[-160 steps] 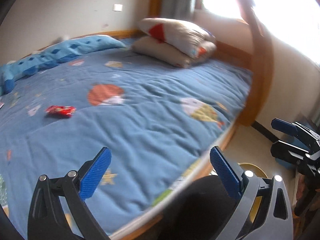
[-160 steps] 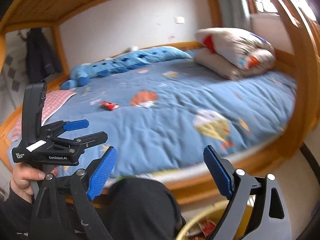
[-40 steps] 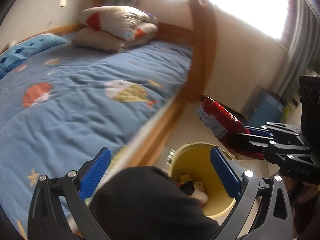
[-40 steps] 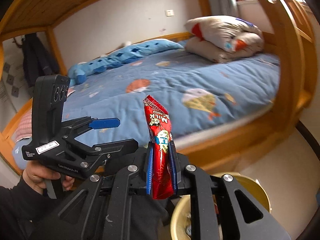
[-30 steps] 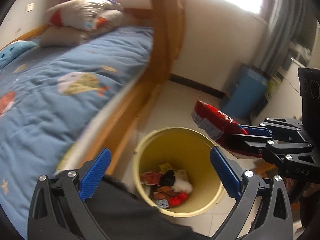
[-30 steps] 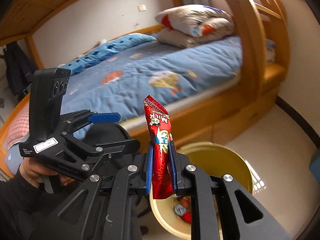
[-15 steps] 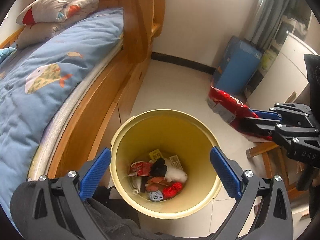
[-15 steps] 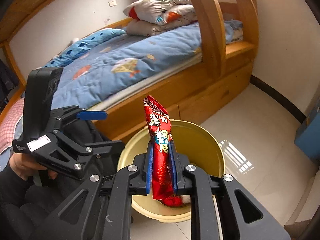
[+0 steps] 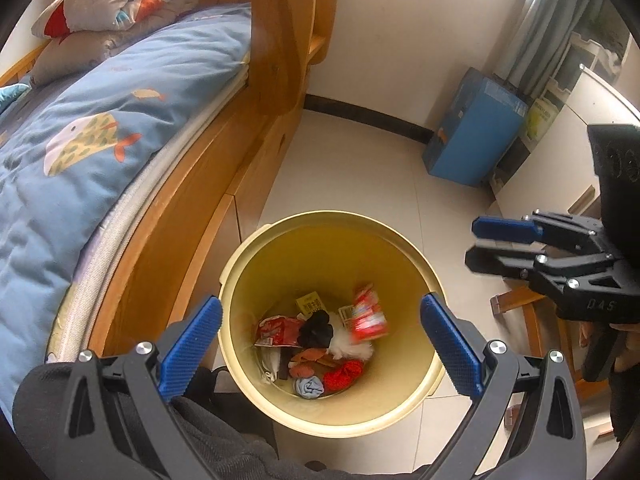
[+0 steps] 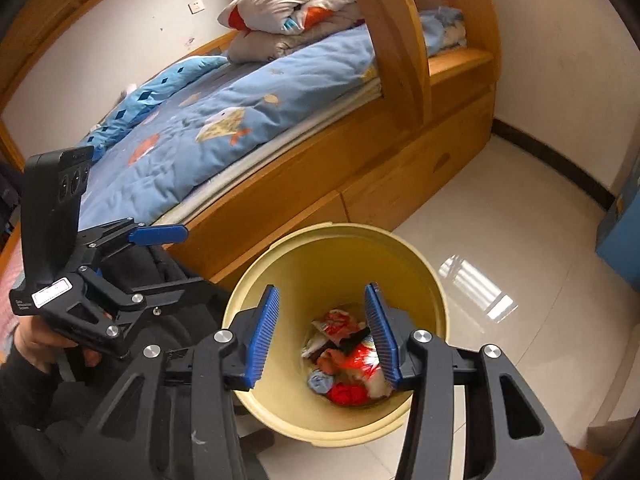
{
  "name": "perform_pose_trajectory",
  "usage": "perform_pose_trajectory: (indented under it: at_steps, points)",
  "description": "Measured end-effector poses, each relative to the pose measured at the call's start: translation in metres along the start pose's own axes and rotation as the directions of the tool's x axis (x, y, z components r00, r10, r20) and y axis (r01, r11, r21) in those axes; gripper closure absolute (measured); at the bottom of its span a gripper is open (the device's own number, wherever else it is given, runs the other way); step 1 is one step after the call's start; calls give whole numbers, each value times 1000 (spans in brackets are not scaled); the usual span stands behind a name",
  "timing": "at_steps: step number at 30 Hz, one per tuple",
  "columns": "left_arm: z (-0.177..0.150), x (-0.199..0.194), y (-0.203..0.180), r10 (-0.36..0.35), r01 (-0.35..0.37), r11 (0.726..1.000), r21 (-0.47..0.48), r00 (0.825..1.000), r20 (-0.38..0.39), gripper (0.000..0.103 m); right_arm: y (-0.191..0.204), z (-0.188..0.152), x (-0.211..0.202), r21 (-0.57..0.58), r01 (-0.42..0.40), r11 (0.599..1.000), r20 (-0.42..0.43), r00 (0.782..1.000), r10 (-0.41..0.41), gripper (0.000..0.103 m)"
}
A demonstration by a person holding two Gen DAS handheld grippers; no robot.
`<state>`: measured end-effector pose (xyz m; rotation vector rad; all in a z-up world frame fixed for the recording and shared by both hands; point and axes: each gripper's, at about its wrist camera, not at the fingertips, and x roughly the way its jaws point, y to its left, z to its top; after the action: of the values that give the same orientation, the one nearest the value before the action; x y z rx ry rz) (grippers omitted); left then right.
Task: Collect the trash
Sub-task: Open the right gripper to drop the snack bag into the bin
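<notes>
A yellow trash bin [image 9: 256,248] stands on the floor beside the bed; it also shows in the right wrist view [image 10: 424,280]. The red snack wrapper [image 9: 368,314] lies inside it, blurred, on top of other trash; in the right wrist view the wrapper [image 10: 362,360] shows between the pads. My right gripper [image 10: 322,334] is open and empty, right above the bin's mouth; it also shows in the left wrist view [image 9: 480,242]. My left gripper [image 9: 320,344] is open and empty above the bin, and shows in the right wrist view [image 10: 168,256].
A wooden bed frame [image 9: 192,200] with a blue quilt [image 9: 80,128] is left of the bin. A curved wooden post [image 9: 284,32] rises at the bed's foot. A blue box [image 9: 472,136] stands by the far wall. White tiled floor [image 10: 500,240] surrounds the bin.
My right gripper has opened and let go of the red wrapper, which has dropped into the bin. Both grippers swung from the bed to over the bin.
</notes>
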<state>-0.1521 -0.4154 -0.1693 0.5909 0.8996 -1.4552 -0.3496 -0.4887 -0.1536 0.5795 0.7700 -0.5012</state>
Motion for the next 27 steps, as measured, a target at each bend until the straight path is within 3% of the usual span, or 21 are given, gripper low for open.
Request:
perform_pose_trajectory:
  at_steps: [16,27]
  points:
    - [0,-3,-1,-5,5,1000,8,1000,9,4,8,-4,5,-24,-4,1000,-28,1000,3,61]
    - [1,-20,1,-16,16,1000,-4,998,64,4,27,5,-5,-64,-14,998,7,1000,15,61]
